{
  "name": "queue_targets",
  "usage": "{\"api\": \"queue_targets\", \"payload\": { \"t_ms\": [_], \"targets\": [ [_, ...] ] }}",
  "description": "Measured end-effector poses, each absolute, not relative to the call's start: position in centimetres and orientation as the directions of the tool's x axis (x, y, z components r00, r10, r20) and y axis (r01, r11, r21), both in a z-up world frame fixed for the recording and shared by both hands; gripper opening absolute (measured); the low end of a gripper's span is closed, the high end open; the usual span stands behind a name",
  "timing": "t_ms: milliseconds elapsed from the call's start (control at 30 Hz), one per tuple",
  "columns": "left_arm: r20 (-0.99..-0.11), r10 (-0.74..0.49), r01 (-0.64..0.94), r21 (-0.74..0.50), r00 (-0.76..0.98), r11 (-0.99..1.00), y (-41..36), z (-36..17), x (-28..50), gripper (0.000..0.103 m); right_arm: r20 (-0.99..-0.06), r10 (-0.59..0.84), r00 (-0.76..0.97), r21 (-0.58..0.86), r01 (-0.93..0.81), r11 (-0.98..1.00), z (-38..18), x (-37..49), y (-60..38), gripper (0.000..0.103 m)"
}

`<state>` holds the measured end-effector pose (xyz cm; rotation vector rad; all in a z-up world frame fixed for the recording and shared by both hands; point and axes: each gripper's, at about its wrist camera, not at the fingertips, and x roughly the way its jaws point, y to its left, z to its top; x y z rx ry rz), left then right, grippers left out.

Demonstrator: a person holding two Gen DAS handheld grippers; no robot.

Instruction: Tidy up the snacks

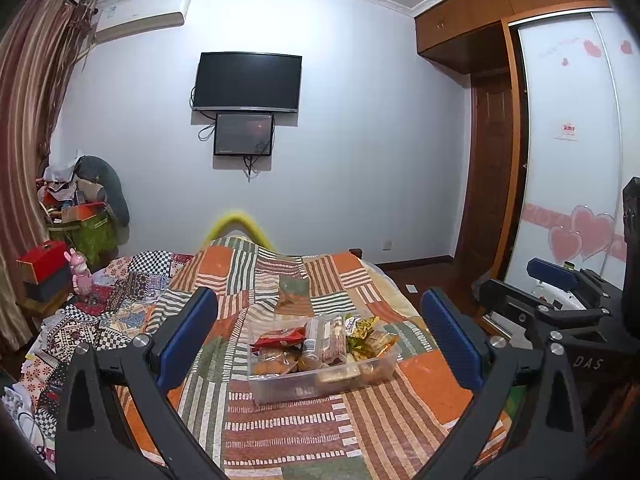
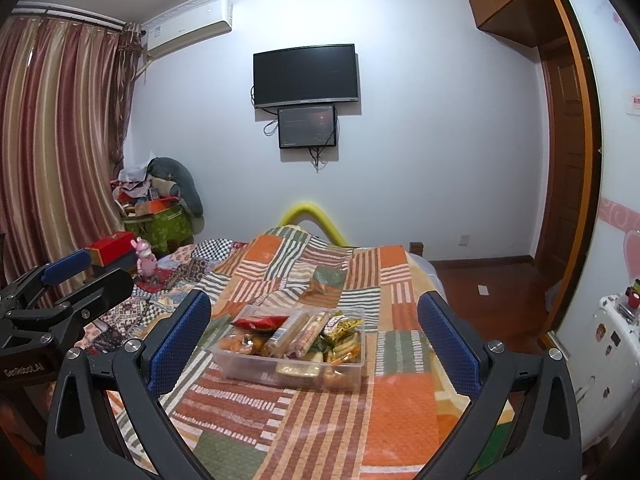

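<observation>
A clear plastic bin (image 1: 304, 388) (image 2: 256, 372) full of snack packets sits on the patchwork bedspread (image 1: 304, 436) (image 2: 400, 404). It holds a red bag (image 1: 280, 336) (image 2: 256, 322), clear-wrapped biscuit rolls (image 1: 334, 338) (image 2: 306, 334) and yellow-green packets (image 1: 362, 326) (image 2: 342, 326). One loose snack packet (image 1: 290, 300) (image 2: 322, 289) lies on the spread beyond the bin. My left gripper (image 1: 320, 340) is open and empty, above the bed in front of the bin. My right gripper (image 2: 316, 340) is open and empty too, held beside the left one.
The bed's right edge drops to a wooden floor (image 2: 492, 304). A cluttered nightstand with a red box (image 1: 42, 258) and pink toy (image 1: 82, 276) stands left. A wardrobe with sliding doors (image 1: 568, 152) is right. A white appliance (image 2: 604, 360) stands near the right gripper.
</observation>
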<state>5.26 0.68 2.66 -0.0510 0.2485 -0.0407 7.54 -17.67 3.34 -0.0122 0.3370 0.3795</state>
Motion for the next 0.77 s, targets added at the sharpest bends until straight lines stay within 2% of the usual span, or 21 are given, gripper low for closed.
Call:
{"api": "queue_targets", "payload": {
  "t_ms": [767],
  "targets": [
    [-0.263, -0.066, 0.048, -0.074, 0.962, 0.996, 0.98, 2.0, 5.82, 0.103, -0.326, 0.364, 0.873, 0.066, -0.363, 0.929, 3.33, 7.76, -17.79, 0.103]
  ]
}}
